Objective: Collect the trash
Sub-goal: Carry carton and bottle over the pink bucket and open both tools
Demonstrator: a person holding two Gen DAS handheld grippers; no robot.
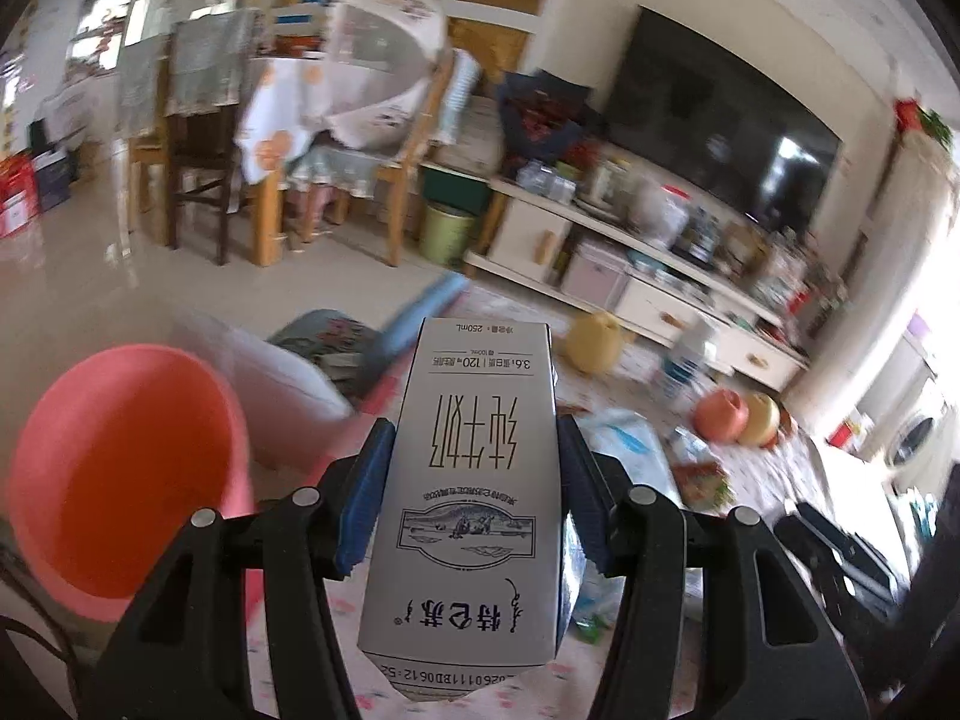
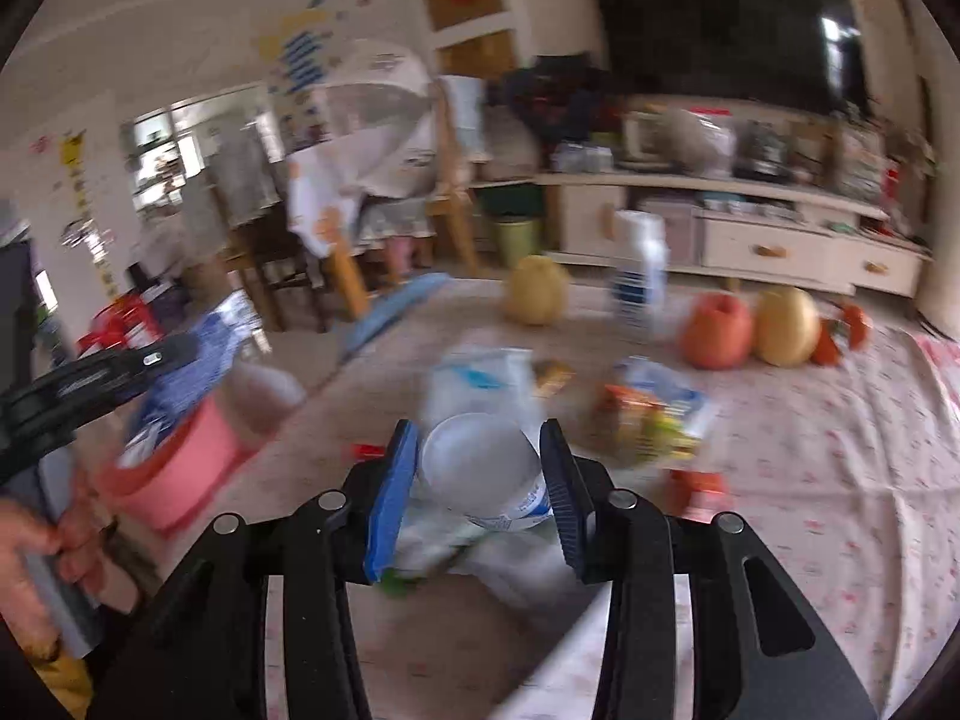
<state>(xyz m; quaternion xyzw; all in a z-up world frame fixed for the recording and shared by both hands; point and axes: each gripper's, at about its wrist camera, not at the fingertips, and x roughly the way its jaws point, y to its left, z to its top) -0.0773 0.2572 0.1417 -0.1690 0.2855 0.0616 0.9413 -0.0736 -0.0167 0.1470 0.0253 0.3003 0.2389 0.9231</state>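
Observation:
My left gripper (image 1: 474, 426) is shut on a white milk carton (image 1: 474, 480), which stands upright between the blue pads, its print upside down to me. A pink bin (image 1: 120, 468) gapes just to its left. In the right wrist view my right gripper (image 2: 479, 429) is shut on a white plastic cup (image 2: 480, 468), with a crumpled wrapper hanging under it. The pink bin (image 2: 180, 468) is at that view's left, and the left gripper (image 2: 174, 354) hovers over it, blurred. More wrappers (image 2: 480, 378) and a colourful packet (image 2: 648, 420) lie on the flowered tablecloth (image 2: 840, 480).
An orange-red fruit (image 2: 714, 330), a yellow fruit (image 2: 786, 327), a pomelo (image 2: 534, 291) and a bottle (image 2: 639, 276) stand on the far part of the table. A person's hand (image 2: 36, 540) grips the left tool. Chairs, a TV cabinet and a green floor bin (image 1: 447, 231) lie beyond.

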